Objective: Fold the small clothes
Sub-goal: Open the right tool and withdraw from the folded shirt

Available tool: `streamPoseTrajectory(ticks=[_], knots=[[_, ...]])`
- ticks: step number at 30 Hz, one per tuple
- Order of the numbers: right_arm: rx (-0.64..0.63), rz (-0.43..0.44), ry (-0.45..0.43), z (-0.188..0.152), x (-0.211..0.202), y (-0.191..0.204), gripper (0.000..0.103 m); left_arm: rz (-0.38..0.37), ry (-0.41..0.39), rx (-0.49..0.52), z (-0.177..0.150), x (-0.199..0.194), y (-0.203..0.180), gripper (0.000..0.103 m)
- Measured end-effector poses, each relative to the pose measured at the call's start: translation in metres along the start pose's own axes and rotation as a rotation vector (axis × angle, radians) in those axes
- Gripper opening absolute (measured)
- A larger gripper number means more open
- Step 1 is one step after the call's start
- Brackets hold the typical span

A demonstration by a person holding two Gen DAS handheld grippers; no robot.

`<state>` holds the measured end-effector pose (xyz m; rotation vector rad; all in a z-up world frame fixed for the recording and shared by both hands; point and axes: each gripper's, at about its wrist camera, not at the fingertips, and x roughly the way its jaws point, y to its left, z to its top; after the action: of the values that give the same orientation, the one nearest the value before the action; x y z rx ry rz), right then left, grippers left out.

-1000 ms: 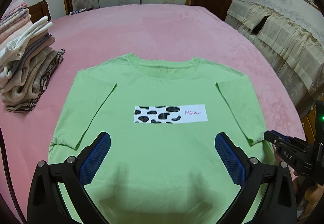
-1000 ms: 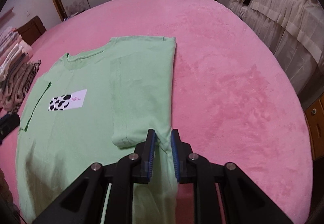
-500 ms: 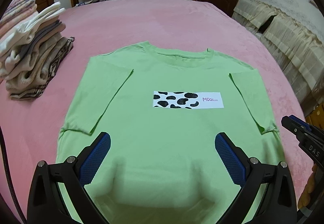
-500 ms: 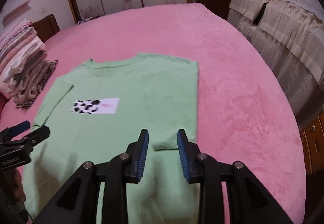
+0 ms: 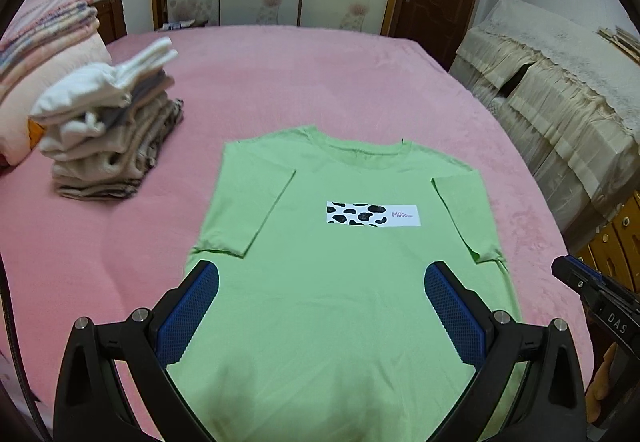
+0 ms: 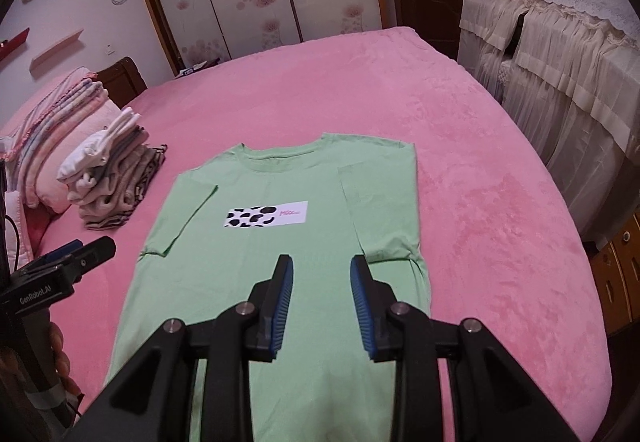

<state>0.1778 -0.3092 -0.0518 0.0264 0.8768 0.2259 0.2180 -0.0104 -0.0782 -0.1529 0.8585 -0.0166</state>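
Note:
A light green T-shirt (image 5: 340, 282) with a cow-print label lies flat on the pink bed, face up, both short sleeves folded inward onto the body; it also shows in the right wrist view (image 6: 280, 242). My left gripper (image 5: 320, 294) is wide open and empty, raised above the shirt's lower half. My right gripper (image 6: 321, 284) is open and empty, above the shirt's lower right part, near the folded right sleeve (image 6: 384, 210). Each gripper shows at the edge of the other's view.
A stack of folded clothes (image 5: 112, 130) sits on the bed left of the shirt, with pillows (image 5: 44, 54) behind it. A cloth-covered cabinet (image 5: 560, 102) stands to the right of the pink bed (image 5: 300, 82). Wardrobe doors are at the back.
My right gripper has let go of the shirt's right sleeve edge, opened, and lifted back. My left gripper has risen and pulled back, staying open.

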Motion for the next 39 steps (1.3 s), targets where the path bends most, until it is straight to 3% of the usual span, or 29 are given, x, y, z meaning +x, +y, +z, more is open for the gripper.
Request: streamPoseTrajectory(ticks=[4,8,17,27,34,39], knots=[[-0.002,0.002,-0.046,-0.010,-0.040,0.006,0.042,-0.013,-0.041,0.014,-0.006,-0.044,0.003,0.102],[0.000,0.009,-0.077,-0.021,-0.074,0.011,0.042,-0.022,-0.066,0.014,-0.017,-0.082,0.008,0.102],[-0.008,0.014,-0.116,-0.056,-0.125,0.024,0.047,0.043,-0.126,0.021,-0.056,-0.143,0.023,0.102],[-0.025,-0.036,-0.080,-0.097,-0.132,0.032,0.047,0.082,-0.109,0.063,-0.100,-0.156,0.037,0.102],[-0.011,-0.043,-0.037,-0.124,-0.124,0.028,0.047,0.118,-0.067,0.105,-0.131,-0.145,0.042,0.102],[-0.034,-0.087,-0.010,-0.143,-0.112,0.028,0.047,0.092,-0.004,0.076,-0.147,-0.127,0.057,0.102]])
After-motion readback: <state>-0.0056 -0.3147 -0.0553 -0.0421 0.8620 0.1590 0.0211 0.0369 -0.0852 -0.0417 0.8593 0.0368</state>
